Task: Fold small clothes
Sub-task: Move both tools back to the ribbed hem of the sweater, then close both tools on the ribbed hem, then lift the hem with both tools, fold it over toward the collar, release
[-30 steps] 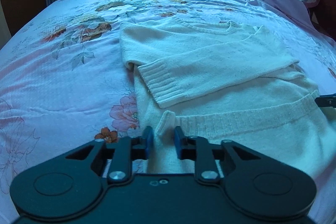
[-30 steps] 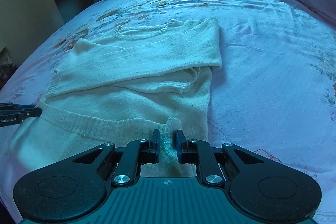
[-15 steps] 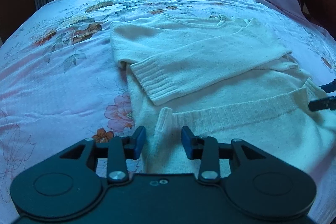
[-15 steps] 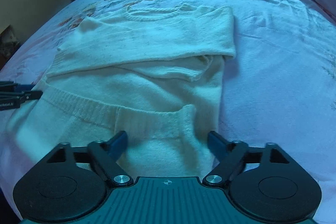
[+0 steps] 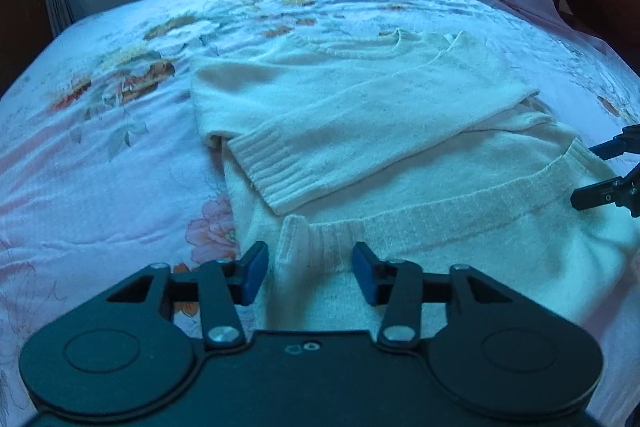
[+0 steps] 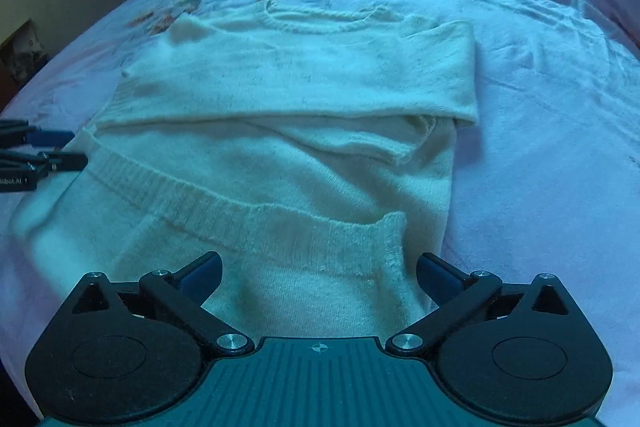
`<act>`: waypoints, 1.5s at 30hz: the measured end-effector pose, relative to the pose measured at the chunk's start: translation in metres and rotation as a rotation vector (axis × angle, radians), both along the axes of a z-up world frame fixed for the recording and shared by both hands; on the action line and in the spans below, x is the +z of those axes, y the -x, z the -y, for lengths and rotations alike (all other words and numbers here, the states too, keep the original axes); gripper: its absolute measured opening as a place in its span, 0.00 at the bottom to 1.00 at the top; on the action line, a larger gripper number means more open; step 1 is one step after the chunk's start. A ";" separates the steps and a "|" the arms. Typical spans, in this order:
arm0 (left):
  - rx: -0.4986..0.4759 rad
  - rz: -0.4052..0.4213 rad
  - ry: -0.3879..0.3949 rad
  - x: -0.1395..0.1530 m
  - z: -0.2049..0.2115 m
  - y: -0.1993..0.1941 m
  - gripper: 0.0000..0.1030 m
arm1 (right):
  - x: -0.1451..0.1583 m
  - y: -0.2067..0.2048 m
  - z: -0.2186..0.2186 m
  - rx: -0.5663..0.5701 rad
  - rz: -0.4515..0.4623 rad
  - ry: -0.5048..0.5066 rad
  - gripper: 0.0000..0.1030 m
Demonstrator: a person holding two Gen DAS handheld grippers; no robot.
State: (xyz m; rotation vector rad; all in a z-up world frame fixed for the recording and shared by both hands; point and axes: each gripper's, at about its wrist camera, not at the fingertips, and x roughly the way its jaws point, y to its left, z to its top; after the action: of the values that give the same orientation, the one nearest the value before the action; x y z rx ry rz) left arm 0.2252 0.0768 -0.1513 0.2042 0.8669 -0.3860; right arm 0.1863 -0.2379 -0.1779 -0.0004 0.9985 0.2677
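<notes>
Both grippers have let go of the folded-up hem since a second ago; their jaws have just been opening.

Left wrist view: the left gripper point(image 5: 306, 273) stands part open, its blue pads either side of the hem corner without pressing it. One cream knit sweater point(image 5: 360, 131) lies on the floral bedsheet point(image 5: 100, 155), one sleeve folded across the chest, the ribbed hem turned up over the body. The right gripper point(image 5: 600, 171) shows at the frame's edge.

Right wrist view: the right gripper point(image 6: 318, 271) gapes wide, nothing clamped. The same single sweater point(image 6: 304, 83) lies just ahead.
</notes>
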 end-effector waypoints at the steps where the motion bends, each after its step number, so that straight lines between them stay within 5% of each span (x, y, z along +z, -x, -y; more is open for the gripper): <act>1: 0.010 -0.015 0.017 -0.002 -0.002 -0.003 0.36 | 0.000 0.000 0.001 -0.006 0.002 -0.003 0.89; 3: 0.023 -0.041 0.047 -0.002 -0.007 -0.006 0.35 | 0.000 0.001 0.004 -0.017 0.007 -0.002 0.69; 6: 0.012 -0.073 0.077 -0.001 -0.011 -0.006 0.31 | 0.002 0.001 0.012 -0.032 0.007 -0.047 0.67; 8: -0.003 -0.074 0.070 -0.002 -0.011 -0.005 0.17 | 0.004 0.001 0.019 -0.046 -0.003 -0.095 0.66; 9: -0.007 -0.074 0.072 -0.003 -0.012 -0.004 0.05 | 0.005 0.001 0.023 -0.061 -0.009 -0.123 0.55; 13: -0.006 -0.070 0.097 -0.002 -0.014 -0.003 0.03 | 0.006 0.002 0.038 -0.108 -0.025 -0.210 0.12; 17: -0.009 -0.071 0.092 -0.005 -0.016 -0.004 0.06 | 0.007 0.004 0.047 -0.139 -0.016 -0.260 0.12; 21: 0.009 -0.081 0.083 -0.005 -0.014 -0.008 0.15 | 0.002 0.001 0.053 -0.165 -0.033 -0.323 0.27; 24: 0.002 -0.075 0.086 -0.006 -0.013 -0.006 0.11 | -0.001 0.000 0.059 -0.198 -0.047 -0.380 0.27; 28: 0.005 -0.036 0.093 -0.002 -0.012 0.003 0.02 | -0.001 0.004 0.058 -0.205 -0.040 -0.371 0.09; 37: 0.054 0.101 0.262 0.045 -0.021 0.002 0.02 | 0.047 -0.002 0.054 -0.185 0.122 -0.377 0.04; 45: 0.131 0.210 0.343 0.074 -0.016 -0.067 0.02 | 0.071 -0.076 0.066 -0.229 0.230 -0.340 0.04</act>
State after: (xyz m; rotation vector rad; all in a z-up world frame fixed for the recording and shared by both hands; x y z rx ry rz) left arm 0.2923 0.0929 -0.0769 -0.1277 0.5926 -0.3771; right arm 0.2621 -0.3041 -0.1068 0.3824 0.7079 0.2191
